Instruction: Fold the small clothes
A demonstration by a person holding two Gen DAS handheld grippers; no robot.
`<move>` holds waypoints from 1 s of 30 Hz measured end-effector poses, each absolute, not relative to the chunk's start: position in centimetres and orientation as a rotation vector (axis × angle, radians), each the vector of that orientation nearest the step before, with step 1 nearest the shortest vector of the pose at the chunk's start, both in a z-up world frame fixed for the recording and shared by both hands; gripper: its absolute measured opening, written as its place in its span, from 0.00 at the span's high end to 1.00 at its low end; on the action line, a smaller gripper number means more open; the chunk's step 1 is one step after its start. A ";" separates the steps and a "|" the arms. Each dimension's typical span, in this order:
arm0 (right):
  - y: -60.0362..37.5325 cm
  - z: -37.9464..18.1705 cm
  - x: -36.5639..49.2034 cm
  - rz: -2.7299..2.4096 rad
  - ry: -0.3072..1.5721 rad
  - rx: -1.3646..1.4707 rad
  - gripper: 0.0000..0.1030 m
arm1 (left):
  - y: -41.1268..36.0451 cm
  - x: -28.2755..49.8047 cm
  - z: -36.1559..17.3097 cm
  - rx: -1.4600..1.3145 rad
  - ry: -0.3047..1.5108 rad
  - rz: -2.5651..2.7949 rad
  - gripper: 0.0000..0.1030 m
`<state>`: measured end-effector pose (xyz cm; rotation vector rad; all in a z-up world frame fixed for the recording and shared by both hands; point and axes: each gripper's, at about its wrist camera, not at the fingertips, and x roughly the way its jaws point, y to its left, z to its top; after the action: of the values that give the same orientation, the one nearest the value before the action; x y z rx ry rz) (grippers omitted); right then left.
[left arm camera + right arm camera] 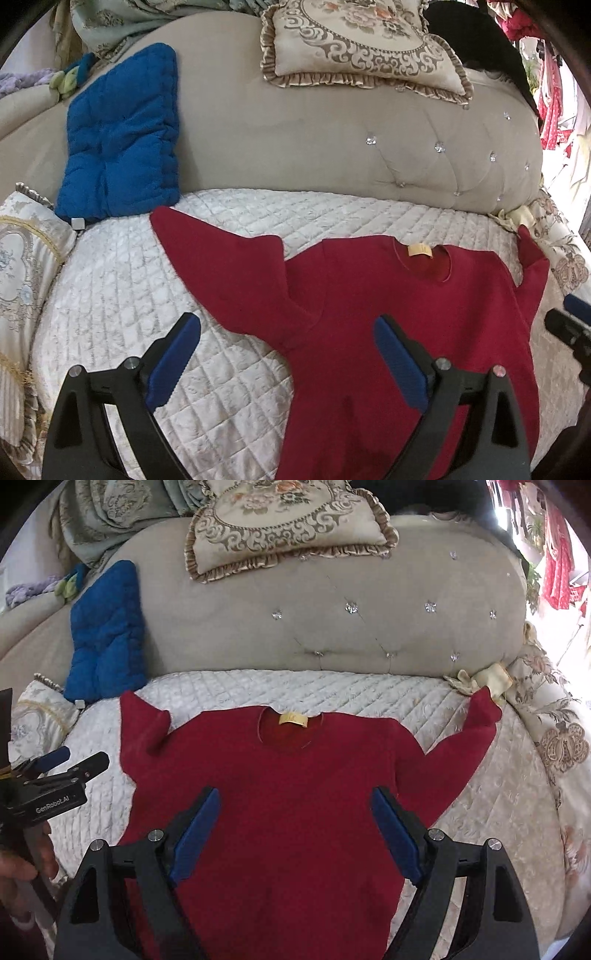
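Note:
A dark red long-sleeved top (388, 295) (288, 775) lies flat on the quilted white seat cover (155, 288) (480, 805), neck and yellow label (419, 251) (293, 718) toward the sofa back. Both sleeves spread outward, the left sleeve (221, 266) (144, 723) bent upward. My left gripper (286, 326) hovers open above the top's left side near the armpit, holding nothing. My right gripper (295, 799) hangs open over the chest, also empty. Each gripper shows at the edge of the other's view: the right one (570, 321), the left one (62, 768) held by a hand (22, 864).
A blue quilted cushion (122, 136) (107, 635) leans on the beige tufted sofa back (314, 147) (332, 627). A frilled ornate cushion (362, 44) (288, 520) sits on top. Patterned cushions (26, 258) (554, 738) flank the seat. Red clothes (557, 565) hang at far right.

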<state>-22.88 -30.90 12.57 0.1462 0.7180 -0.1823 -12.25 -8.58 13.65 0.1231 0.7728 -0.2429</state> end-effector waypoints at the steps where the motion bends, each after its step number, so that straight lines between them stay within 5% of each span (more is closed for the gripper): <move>1: -31.0 12.3 -22.6 -0.183 0.723 0.146 0.36 | -8.8 -12.1 13.5 0.120 0.774 -0.246 0.06; 30: -31.7 7.5 -18.7 -0.215 0.796 0.164 0.36 | -11.5 -9.1 9.8 0.108 0.833 -0.270 0.06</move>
<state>-18.65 -31.69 7.49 0.1639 0.7956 -0.2153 -9.06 -11.50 9.82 0.1078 0.8325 -0.2698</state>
